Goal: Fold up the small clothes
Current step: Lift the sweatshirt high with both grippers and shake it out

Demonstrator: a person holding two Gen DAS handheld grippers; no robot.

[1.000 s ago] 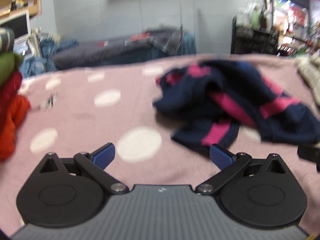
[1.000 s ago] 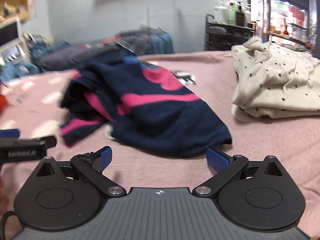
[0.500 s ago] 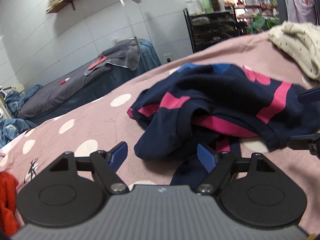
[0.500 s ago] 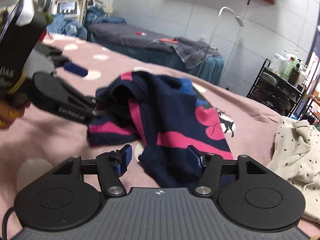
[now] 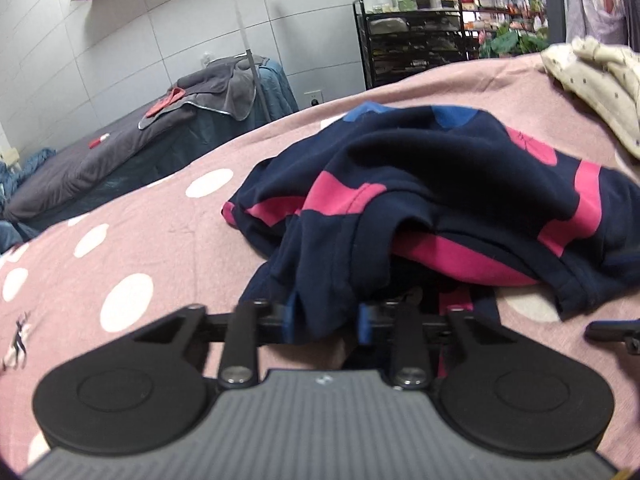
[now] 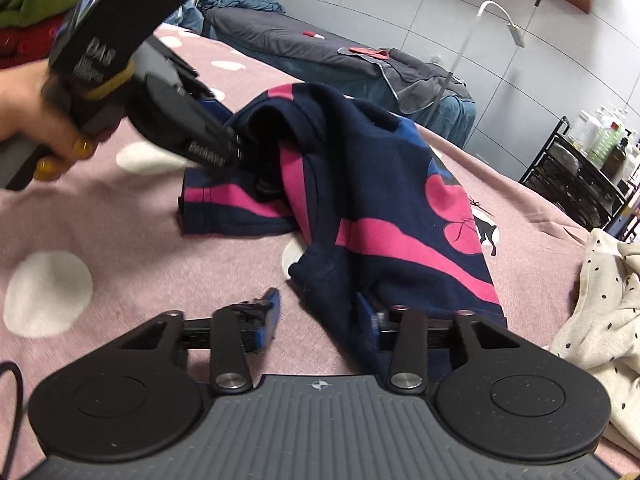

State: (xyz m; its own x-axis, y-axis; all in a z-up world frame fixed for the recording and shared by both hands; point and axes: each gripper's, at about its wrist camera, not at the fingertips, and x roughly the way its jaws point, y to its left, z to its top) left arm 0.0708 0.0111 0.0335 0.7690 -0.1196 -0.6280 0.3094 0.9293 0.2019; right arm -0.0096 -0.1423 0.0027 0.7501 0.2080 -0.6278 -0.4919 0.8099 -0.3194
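Observation:
A crumpled navy garment with pink stripes (image 5: 440, 184) lies on the pink dotted bedspread (image 5: 132, 240). In the left wrist view my left gripper (image 5: 326, 318) has its blue pads close together with a fold of the garment's edge between them. In the right wrist view the garment (image 6: 360, 184) lies ahead, and the left gripper (image 6: 236, 152) grips its left end. My right gripper (image 6: 320, 316) is partly open, with the garment's near corner lying between its pads, not pinched.
A cream dotted garment (image 6: 600, 300) lies at the right, also in the left wrist view (image 5: 600, 84). Folded red and green clothes (image 6: 24, 12) are stacked at far left. A dark bed (image 5: 140, 148) and a black shelf rack (image 5: 416, 48) stand beyond.
Both grippers moved in to the navy garment. The left gripper's jaws closed on its edge. The right gripper's jaws narrowed around the near corner.

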